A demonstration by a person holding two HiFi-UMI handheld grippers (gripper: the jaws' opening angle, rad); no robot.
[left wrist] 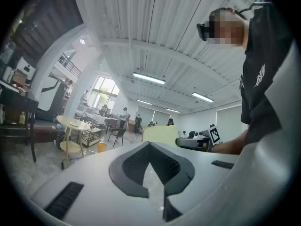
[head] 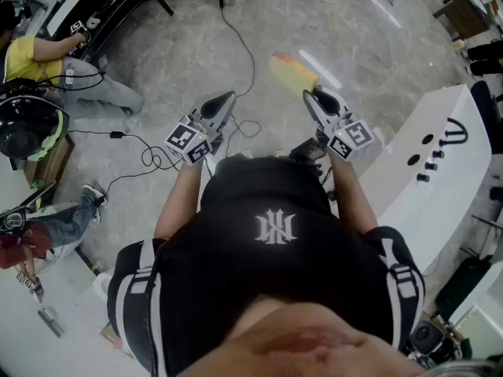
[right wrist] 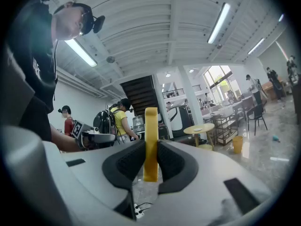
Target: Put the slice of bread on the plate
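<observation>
A slice of bread (head: 292, 73), pale yellow with an orange crust, sticks out ahead of my right gripper (head: 312, 94), which is shut on it. In the right gripper view the bread (right wrist: 151, 142) stands edge-on between the dark pads (right wrist: 128, 161), held level above the floor. My left gripper (head: 229, 96) is level beside it, shut and empty; its pads (left wrist: 136, 166) meet at the tip. From the left gripper view I see the bread (left wrist: 162, 134) and the right gripper (left wrist: 195, 143) off to the right. A small white plate (right wrist: 198, 129) lies on a distant round table (right wrist: 203, 132).
Below me is grey stone floor with a black cable (head: 240, 42) running across it. People sit on the floor at the left (head: 55, 61) beside a black helmet (head: 27, 128). A white machine body (head: 440, 171) stands at the right. Chairs and a yellow bin (right wrist: 237, 142) stand near the table.
</observation>
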